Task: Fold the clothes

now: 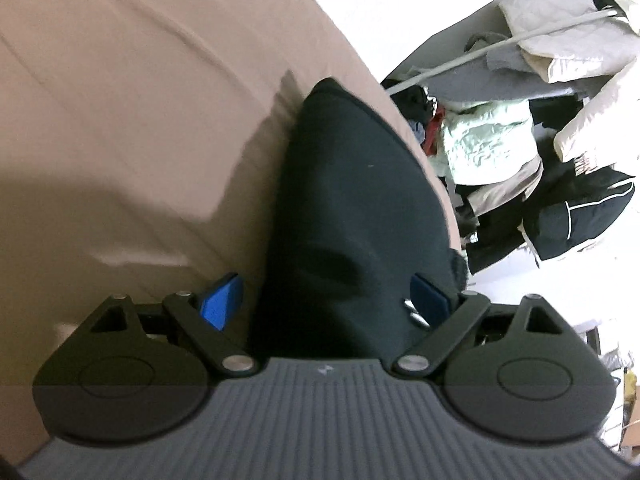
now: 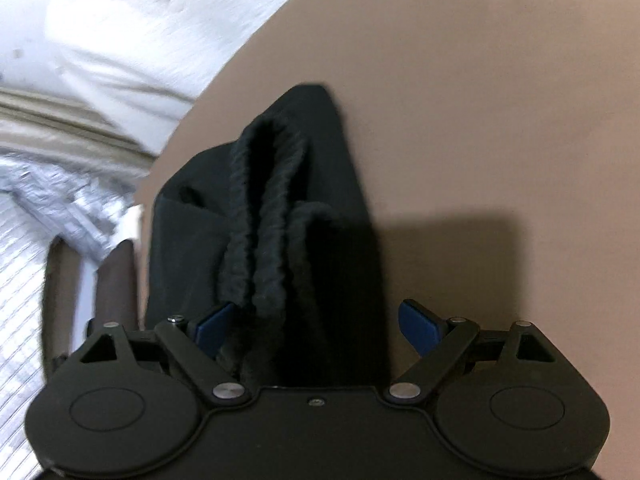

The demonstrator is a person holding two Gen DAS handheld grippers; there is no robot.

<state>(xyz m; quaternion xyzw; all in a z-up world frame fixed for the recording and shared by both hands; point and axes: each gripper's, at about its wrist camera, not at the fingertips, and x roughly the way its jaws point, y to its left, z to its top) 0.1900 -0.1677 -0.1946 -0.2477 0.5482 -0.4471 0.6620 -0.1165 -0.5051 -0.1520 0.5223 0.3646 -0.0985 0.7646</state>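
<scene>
Both sets of jaws stand wide apart, the left gripper (image 1: 326,300) and right gripper (image 2: 316,322) each straddling the folded dark garment (image 1: 352,200) unpressed. It lies mid-frame on the tan bed sheet (image 1: 140,100); piled clothes (image 1: 520,140) fill the upper right.

A tan sheet (image 1: 132,92) is covering the surface and filling the left wrist view from 7 to 12 o'clock, creasing in long shallow folds and catching a hard shadow near 9 o'clock. Toward 2 o'clock a grey rail (image 1: 500,46) is slanting across a heap of jackets (image 1: 532,120): cream quilted ones, a pale green one, and a black one with white piping. Bright light is washing out the floor around them. In the right wrist view, white bedding (image 2: 132,28) is lying at 10 o'clock, and a dark brown chair frame (image 2: 116,280) is standing near 8 o'clock.
</scene>
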